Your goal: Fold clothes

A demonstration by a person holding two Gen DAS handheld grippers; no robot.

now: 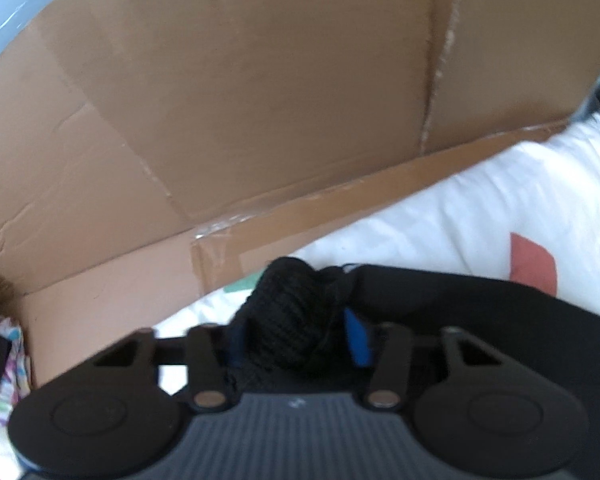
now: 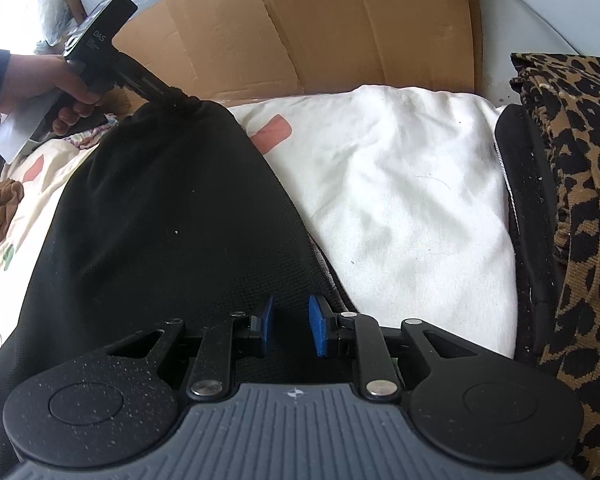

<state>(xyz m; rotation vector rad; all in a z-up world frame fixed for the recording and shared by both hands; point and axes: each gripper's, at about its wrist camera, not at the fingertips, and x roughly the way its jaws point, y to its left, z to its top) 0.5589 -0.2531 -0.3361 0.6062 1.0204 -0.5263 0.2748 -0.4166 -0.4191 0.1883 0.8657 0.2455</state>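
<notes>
Both grippers hold black garment (image 2: 172, 216): left fingers (image 1: 356, 336) pinch bunched corner, right fingers (image 2: 318, 328) clamp near edge.

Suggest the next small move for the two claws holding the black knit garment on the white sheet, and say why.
Probably draw the left claw towards the right claw, folding the black knit garment in half. Each claw pinches one end, and the cloth lies stretched flat between them on the white sheet, with bare sheet alongside.
</notes>
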